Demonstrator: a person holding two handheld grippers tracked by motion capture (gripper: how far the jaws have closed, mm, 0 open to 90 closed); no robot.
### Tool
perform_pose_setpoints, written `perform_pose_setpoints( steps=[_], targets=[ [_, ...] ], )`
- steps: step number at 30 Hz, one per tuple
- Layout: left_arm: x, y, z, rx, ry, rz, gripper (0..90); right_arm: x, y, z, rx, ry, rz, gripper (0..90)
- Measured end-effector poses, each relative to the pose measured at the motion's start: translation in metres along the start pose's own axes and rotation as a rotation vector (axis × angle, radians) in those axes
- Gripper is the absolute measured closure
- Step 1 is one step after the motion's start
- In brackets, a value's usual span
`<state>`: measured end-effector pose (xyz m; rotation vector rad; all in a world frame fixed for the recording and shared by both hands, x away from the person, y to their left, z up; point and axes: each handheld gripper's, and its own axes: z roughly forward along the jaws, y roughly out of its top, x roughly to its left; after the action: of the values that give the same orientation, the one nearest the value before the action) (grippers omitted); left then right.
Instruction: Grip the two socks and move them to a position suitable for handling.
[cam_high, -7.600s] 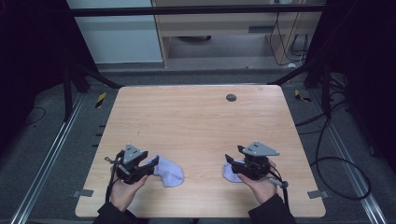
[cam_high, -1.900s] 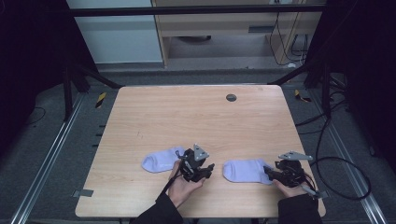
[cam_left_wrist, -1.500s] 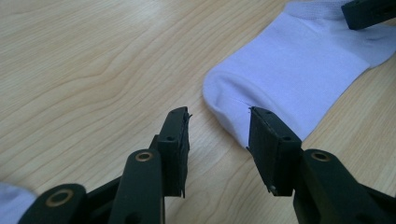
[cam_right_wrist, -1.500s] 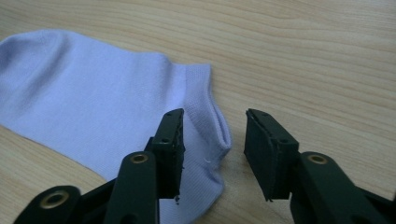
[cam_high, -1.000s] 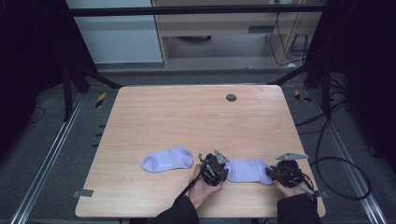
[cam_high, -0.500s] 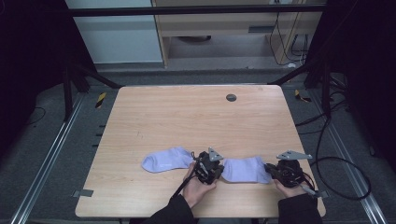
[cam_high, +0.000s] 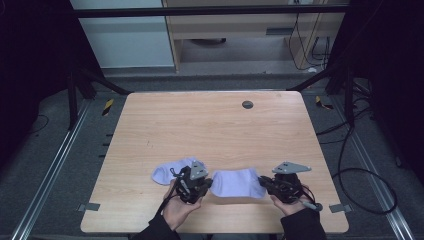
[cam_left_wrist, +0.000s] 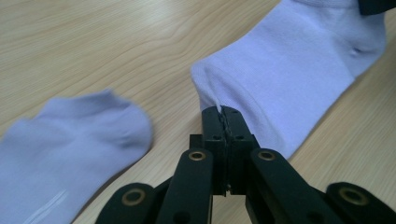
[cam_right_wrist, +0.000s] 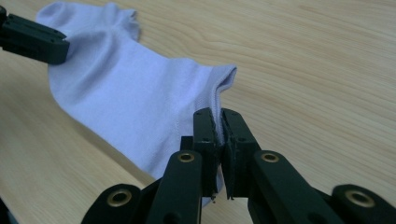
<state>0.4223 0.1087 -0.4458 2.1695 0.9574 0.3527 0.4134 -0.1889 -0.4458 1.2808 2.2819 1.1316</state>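
Two pale lilac socks are near the table's front edge. The left sock (cam_high: 167, 172) (cam_left_wrist: 70, 140) lies flat, right beside my left gripper. The right sock (cam_high: 236, 182) (cam_left_wrist: 289, 79) (cam_right_wrist: 126, 93) is stretched between both grippers. My left gripper (cam_high: 207, 184) (cam_left_wrist: 225, 116) is shut on its left end. My right gripper (cam_high: 264, 184) (cam_right_wrist: 217, 123) is shut on the cuff edge at its right end. In the right gripper view, the left gripper's black jaw tip (cam_right_wrist: 32, 37) pinches the sock's far end.
The wooden table (cam_high: 210, 130) has a dark round grommet (cam_high: 247, 104) near its back edge. Grey floor, metal rails and cables surround the table. Bare wood stretches behind the socks.
My left gripper left the left sock, crossed to the right sock and shut on its end. In the last half second both grippers shifted left, carrying that sock toward the other one.
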Motion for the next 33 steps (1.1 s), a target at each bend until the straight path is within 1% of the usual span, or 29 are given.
perform_pose_setpoints(
  steps=[2,4,8,12,13,17,19,20,21,22,28,30,32,33],
  targets=[
    [0.007,-0.005,-0.005,-0.002,0.004,-0.026,88.8,0.009,0.003,0.007,0.011,0.015,-0.017,85.4],
    [0.013,-0.011,-0.010,0.004,0.011,-0.037,88.8,0.018,0.005,0.014,0.027,0.030,-0.029,85.3],
    [0.020,-0.022,-0.018,0.011,0.019,-0.042,88.8,0.030,0.005,0.026,0.047,0.050,-0.049,85.4],
    [0.026,-0.035,-0.025,0.024,0.026,-0.053,88.8,0.038,0.005,0.034,0.061,0.063,-0.058,85.3],
    [0.027,-0.037,-0.026,0.026,0.025,-0.056,88.8,0.041,0.005,0.037,0.068,0.070,-0.053,85.3],
    [0.030,-0.046,-0.028,0.048,0.030,-0.054,88.8,0.046,0.005,0.044,0.080,0.081,-0.058,85.3],
    [0.030,-0.049,-0.027,0.055,0.032,-0.057,88.8,0.048,0.005,0.047,0.083,0.083,-0.061,85.3],
    [0.030,-0.051,-0.026,0.065,0.033,-0.055,88.7,0.049,0.004,0.048,0.090,0.083,-0.053,85.3],
    [0.030,-0.052,-0.025,0.070,0.033,-0.056,88.7,0.050,0.004,0.050,0.090,0.085,-0.062,85.3],
    [0.030,-0.054,-0.024,0.077,0.035,-0.054,88.8,0.051,0.003,0.051,0.094,0.086,-0.058,85.3],
    [0.028,-0.059,-0.019,0.104,0.051,-0.047,88.4,0.053,-0.001,0.057,0.120,0.078,-0.059,85.1],
    [0.028,-0.060,-0.017,0.108,0.066,-0.037,87.3,0.053,-0.002,0.059,0.131,0.075,-0.061,84.6],
    [0.029,-0.061,-0.017,0.112,0.066,-0.036,85.5,0.053,-0.003,0.061,0.139,0.076,-0.065,83.8],
    [0.029,-0.061,-0.017,0.114,0.066,-0.037,84.1,0.053,-0.004,0.061,0.145,0.074,-0.059,82.9]
  ],
)
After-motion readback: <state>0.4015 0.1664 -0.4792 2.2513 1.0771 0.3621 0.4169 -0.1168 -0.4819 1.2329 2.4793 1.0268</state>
